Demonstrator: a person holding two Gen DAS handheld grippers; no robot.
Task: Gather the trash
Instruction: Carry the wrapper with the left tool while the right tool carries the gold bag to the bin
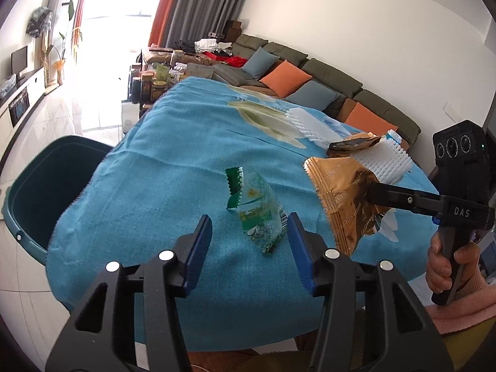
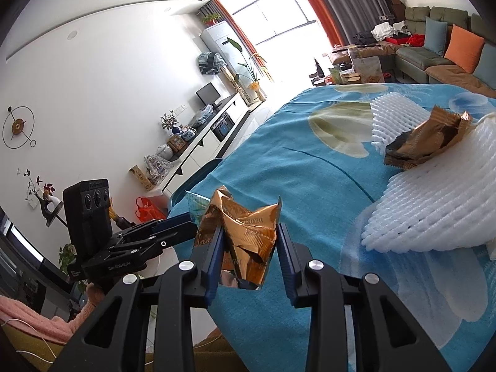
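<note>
Your right claw point(image 2: 248, 248) clamps the gold wrapper point(image 2: 245, 235); your left claw point(image 1: 248, 232) gapes around the green wrapper point(image 1: 257, 214), which lies lengthwise between its pads.

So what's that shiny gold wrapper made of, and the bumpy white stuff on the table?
The gold wrapper looks like thin metallized plastic film: glossy, sharply creased, silvery inside, with zigzag-cut edges. It could be foil-lined; the look alone doesn't settle that. The bumpy white stuff looks like soft foam netting, the kind put around fruit: matte, puffy strands woven into an open mesh.
</note>
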